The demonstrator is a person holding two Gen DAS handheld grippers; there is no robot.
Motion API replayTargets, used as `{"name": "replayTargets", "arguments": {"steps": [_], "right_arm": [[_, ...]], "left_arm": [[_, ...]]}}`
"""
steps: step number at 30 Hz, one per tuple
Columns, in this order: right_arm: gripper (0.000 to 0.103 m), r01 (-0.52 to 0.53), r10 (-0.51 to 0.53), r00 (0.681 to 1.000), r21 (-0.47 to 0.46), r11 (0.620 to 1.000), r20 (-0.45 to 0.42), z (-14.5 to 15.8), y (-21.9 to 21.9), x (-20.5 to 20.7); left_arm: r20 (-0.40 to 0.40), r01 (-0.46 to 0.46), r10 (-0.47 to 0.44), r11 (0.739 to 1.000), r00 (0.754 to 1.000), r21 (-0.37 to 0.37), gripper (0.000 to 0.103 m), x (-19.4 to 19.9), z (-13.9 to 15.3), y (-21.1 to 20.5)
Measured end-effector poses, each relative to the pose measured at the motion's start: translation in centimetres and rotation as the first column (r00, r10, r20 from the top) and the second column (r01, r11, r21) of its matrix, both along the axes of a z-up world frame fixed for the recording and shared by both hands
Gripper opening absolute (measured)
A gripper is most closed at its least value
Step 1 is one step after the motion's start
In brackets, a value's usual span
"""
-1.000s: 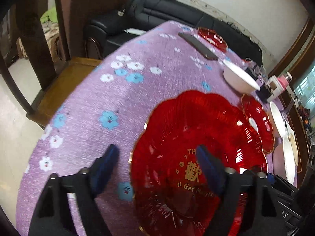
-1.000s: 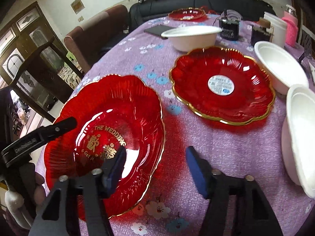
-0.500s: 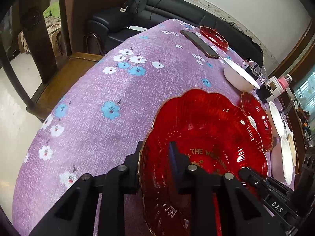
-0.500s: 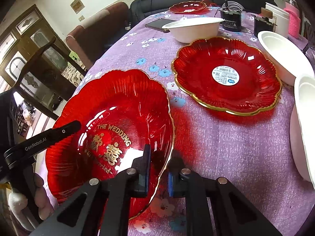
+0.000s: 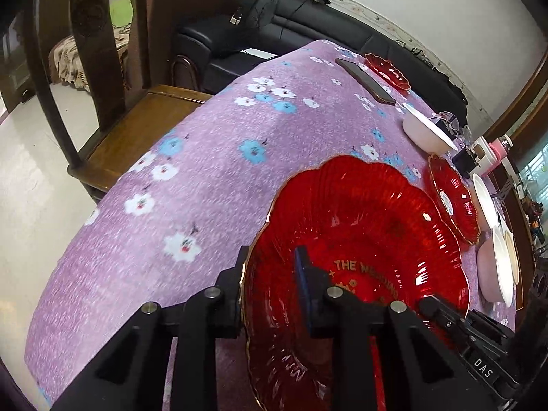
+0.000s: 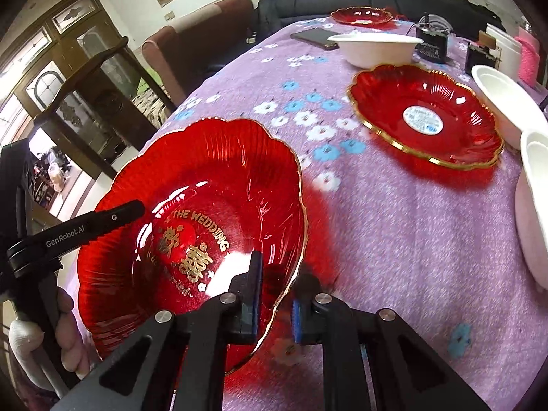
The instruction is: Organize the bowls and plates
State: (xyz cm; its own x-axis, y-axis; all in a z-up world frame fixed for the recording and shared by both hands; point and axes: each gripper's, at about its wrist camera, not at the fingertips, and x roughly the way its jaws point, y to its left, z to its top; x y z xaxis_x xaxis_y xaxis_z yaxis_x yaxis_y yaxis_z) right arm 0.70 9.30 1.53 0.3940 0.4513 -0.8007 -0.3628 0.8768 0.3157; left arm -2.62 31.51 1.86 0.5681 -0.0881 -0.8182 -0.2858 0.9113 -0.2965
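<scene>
A large red scalloped wedding plate (image 5: 359,239) (image 6: 205,205) with gold lettering is held above the purple flowered tablecloth (image 5: 222,157). My left gripper (image 5: 270,284) is shut on its near rim. My right gripper (image 6: 275,294) is shut on the opposite rim. A second red plate (image 6: 424,116) with a round sticker lies flat on the table, also in the left wrist view (image 5: 452,198). A white bowl (image 6: 373,48) stands behind it, with more white bowls (image 6: 507,102) at the right. A small red plate (image 6: 361,15) sits at the far end.
A dark phone (image 6: 313,37) lies near the far end. A black device (image 6: 431,41), white containers (image 6: 503,51) and a pink item stand at the far right. A wooden chair (image 5: 102,102) stands beside the table's left edge. A black sofa (image 5: 308,24) is behind.
Both grippers went from open around the plate's rims to shut on them. The plate has risen off the cloth and tilted.
</scene>
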Motion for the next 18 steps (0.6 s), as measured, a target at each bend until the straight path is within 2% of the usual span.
{"name": "replayTargets", "arguments": {"steps": [4,6,12,15,18], "right_arm": [[0.015,-0.007,0.007,1.0,0.008,1.0,-0.002,-0.1,0.1,-0.7],[0.015,-0.003,0.003,1.0,0.016,1.0,0.003,0.0,0.1,-1.2],[0.015,-0.004,0.002,0.997,0.029,1.0,0.075,1.9,0.0,-2.4],[0.015,-0.005,0.004,0.993,0.011,1.0,0.117,2.8,0.1,-2.9],[0.015,-0.008,0.007,0.993,0.012,1.0,0.117,2.9,-0.1,-3.1]], "left_arm": [[0.011,-0.008,0.008,1.0,1.0,0.023,0.024,-0.9,0.2,-0.2],[0.035,-0.019,0.017,0.999,0.999,0.04,0.02,-1.5,0.7,-0.4],[0.105,-0.033,0.027,0.998,0.994,0.055,0.018,-2.8,2.8,-0.4],[0.114,-0.034,0.028,0.998,0.993,0.047,0.018,-3.0,3.3,-0.4],[0.114,-0.035,0.029,0.998,0.993,0.05,0.018,-3.2,3.4,-0.5]]}}
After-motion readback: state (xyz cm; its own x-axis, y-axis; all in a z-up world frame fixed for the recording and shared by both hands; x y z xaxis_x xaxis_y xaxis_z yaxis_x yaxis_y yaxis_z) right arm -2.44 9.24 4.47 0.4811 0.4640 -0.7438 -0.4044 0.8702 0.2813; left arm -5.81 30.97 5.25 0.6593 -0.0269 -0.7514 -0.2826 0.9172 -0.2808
